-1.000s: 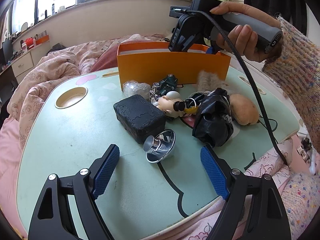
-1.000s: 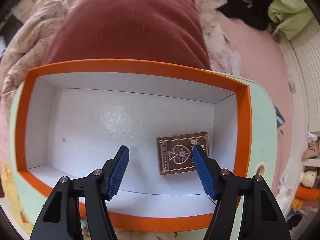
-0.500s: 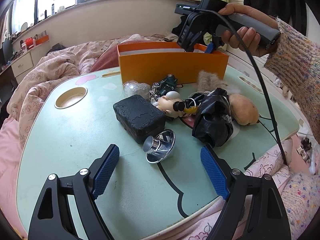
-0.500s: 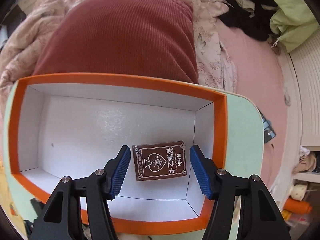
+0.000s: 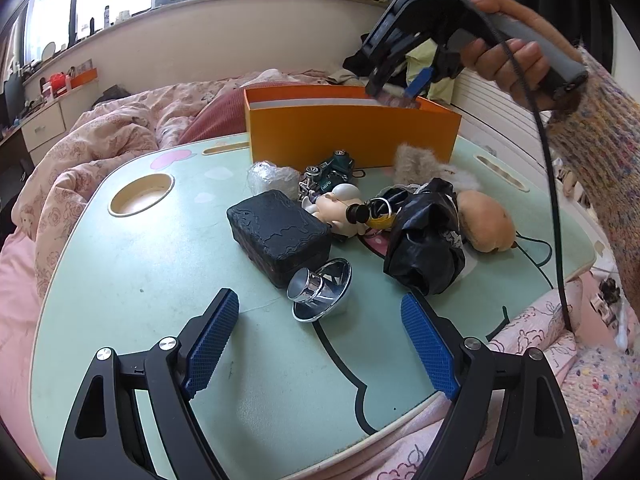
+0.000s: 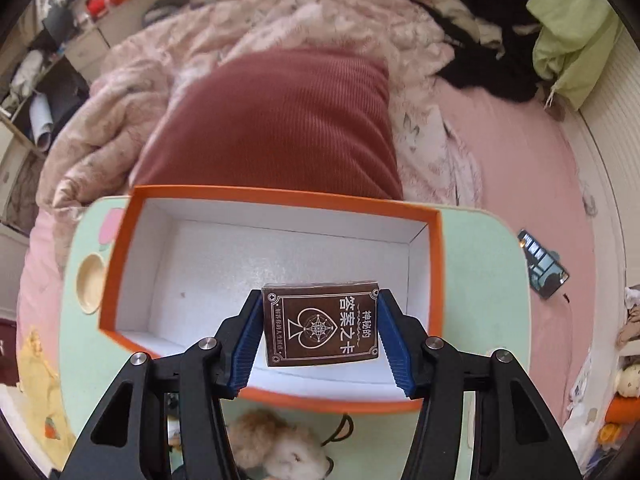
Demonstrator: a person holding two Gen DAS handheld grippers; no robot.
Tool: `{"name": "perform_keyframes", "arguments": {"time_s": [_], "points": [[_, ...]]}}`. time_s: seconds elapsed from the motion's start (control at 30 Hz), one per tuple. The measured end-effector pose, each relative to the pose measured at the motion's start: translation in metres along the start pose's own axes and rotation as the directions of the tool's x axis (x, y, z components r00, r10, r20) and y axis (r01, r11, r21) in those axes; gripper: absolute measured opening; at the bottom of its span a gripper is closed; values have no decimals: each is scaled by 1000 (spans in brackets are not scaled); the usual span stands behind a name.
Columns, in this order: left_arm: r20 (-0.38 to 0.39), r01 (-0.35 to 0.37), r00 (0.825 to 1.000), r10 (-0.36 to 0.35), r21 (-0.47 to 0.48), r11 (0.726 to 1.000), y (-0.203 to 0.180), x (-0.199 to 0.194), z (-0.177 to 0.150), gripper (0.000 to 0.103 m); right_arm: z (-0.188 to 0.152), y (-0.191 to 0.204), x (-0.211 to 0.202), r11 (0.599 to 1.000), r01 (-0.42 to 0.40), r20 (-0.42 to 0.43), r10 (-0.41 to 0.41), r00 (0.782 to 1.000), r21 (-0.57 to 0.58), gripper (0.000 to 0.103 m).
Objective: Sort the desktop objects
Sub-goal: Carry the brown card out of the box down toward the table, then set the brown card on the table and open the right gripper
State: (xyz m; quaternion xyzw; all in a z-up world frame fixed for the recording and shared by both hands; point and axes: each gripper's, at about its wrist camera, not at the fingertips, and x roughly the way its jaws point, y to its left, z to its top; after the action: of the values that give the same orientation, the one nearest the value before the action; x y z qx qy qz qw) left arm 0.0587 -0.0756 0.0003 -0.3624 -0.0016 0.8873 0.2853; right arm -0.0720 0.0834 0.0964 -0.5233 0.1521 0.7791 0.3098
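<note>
Right wrist view: the right gripper (image 6: 320, 332) has just been closing, and its blue fingers (image 6: 246, 344) now clamp the brown printed card box (image 6: 320, 326) by its two short sides — held above the white floor of the orange open-topped cardboard box (image 6: 120, 256). Left wrist view: the left gripper (image 5: 320, 344) stands wide with nothing between its fingers, over the pale green counter (image 5: 120, 264) — just short of the chrome metal cup (image 5: 320, 294).
</note>
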Motion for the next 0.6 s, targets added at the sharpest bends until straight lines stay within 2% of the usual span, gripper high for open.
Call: {"name": "perform_keyframes", "arguments": {"time_s": [0.07, 0.17, 0.33, 0.47, 0.6], "points": [[-1, -2, 1000, 2, 2, 1000, 0, 0, 0, 83, -23, 2, -28, 997, -60, 40, 62, 997, -46, 56], [-3, -4, 1000, 4, 4, 1000, -1, 1, 0, 83, -70, -2, -42, 992, -55, 32, 59, 998, -116, 56], [-4, 2, 1000, -2, 1, 1000, 0, 0, 1, 84, -141, -28, -12, 989, -66, -57, 59, 997, -131, 56], [-16, -13, 1000, 14, 23, 1000, -4, 2, 1, 87, -164, -33, 14, 987, -37, -92, 23, 996, -159, 56], [-19, -17, 1000, 17, 28, 999, -5, 3, 1, 88, -164, -18, 27, 984, -61, -84, 48, 995, -165, 56]]}}
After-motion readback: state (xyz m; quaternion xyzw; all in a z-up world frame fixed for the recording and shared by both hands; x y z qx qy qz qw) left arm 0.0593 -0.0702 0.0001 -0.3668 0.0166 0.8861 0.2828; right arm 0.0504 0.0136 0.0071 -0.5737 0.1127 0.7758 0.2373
